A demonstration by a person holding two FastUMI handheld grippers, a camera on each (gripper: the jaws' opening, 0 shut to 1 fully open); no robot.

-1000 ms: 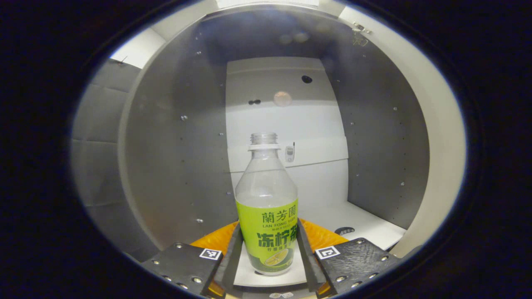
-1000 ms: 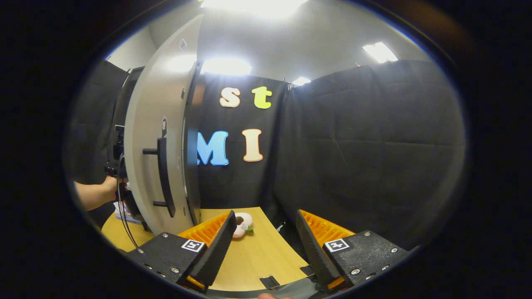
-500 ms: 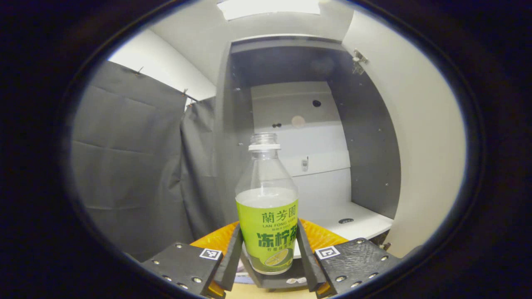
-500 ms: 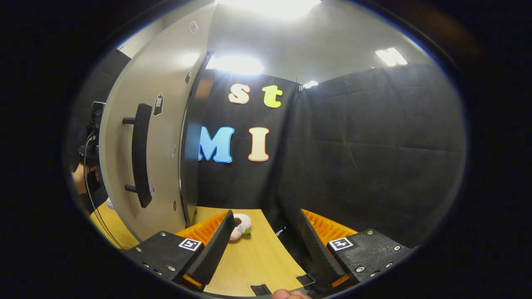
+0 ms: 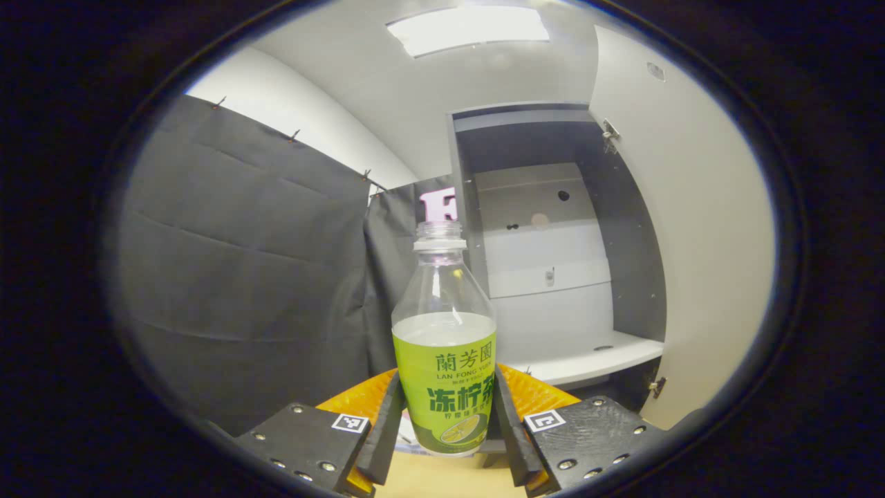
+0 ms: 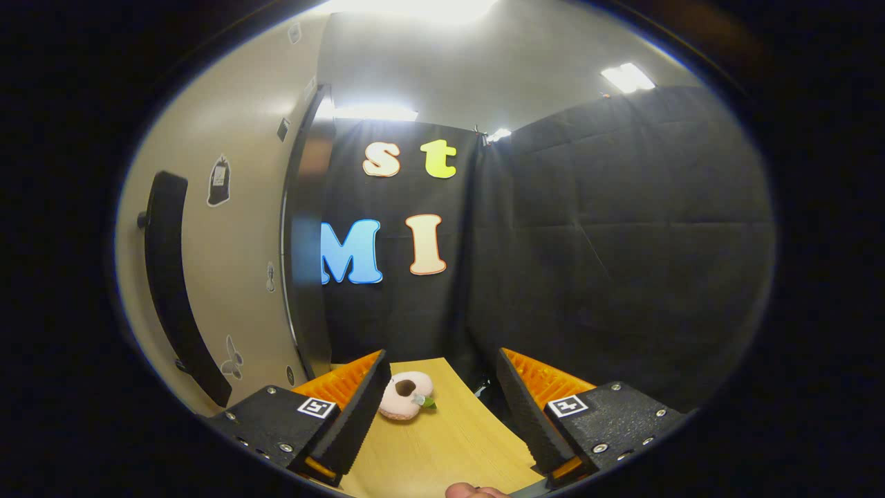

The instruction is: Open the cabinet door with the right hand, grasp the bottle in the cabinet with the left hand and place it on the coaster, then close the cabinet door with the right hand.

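Note:
In the left gripper view, a clear bottle [image 5: 444,346] with a green label and no cap stands upright between the fingers of my left gripper [image 5: 444,422], which is shut on its lower body. It hangs just above the wooden table, out in front of the cabinet [image 5: 553,263], whose door [image 5: 691,228] stands open on the right. In the right gripper view, my right gripper [image 6: 442,415] is open with nothing between its fingers. The door's outer face [image 6: 228,263] with its dark bar handle [image 6: 173,290] lies close on its left.
A small pink doughnut-shaped toy [image 6: 404,395] lies on the wooden table [image 6: 442,449] just ahead of the right gripper. Black cloth walls close the booth behind and to the sides. The cabinet's white shelf [image 5: 588,360] is bare.
The left gripper has drawn the bottle back out of the cabinet; the cabinet now looks smaller and farther to the right. The right gripper has moved nearer to the door's outer face.

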